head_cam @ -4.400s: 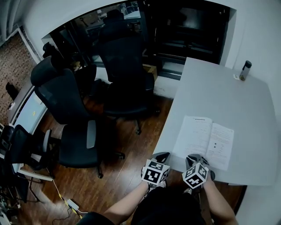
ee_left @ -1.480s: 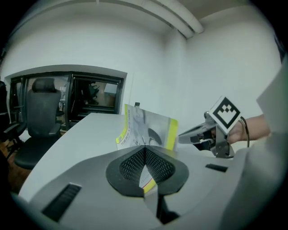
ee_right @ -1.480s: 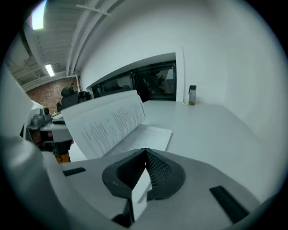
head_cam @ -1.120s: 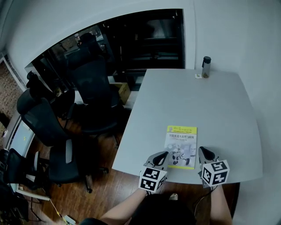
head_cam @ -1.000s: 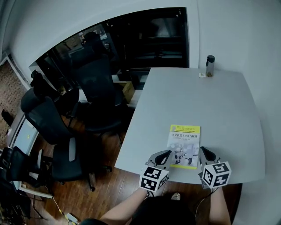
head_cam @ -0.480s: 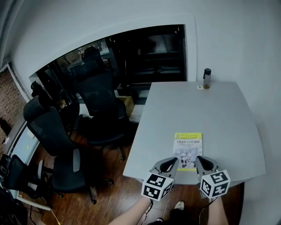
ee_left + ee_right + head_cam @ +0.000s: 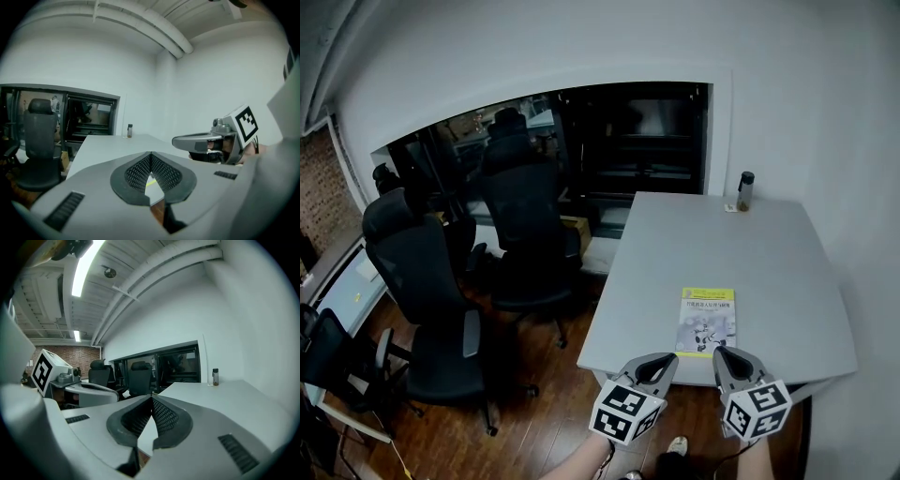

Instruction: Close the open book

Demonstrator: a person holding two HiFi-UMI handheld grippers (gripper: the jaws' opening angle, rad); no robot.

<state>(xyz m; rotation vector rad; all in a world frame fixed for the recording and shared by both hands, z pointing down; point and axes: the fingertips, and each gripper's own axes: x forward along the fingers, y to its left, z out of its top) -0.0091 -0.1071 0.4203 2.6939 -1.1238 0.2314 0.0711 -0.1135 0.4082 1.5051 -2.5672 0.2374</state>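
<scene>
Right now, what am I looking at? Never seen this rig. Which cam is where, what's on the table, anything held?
No robot here: a person holds a pair of hand-held tongs in each hand, each with a marker cube on it. The wide picture comes from a camera on the person's head, looking down; the left tongs and right tongs show at the bottom. The other two pictures come from cameras riding on the tongs, looking along their jaws. Both pairs are shut and hold nothing. On the grey table lies a book, closed, cover up, and a small dark bottle stands at the far edge. Black office chairs stand on the wooden floor to the left.
</scene>
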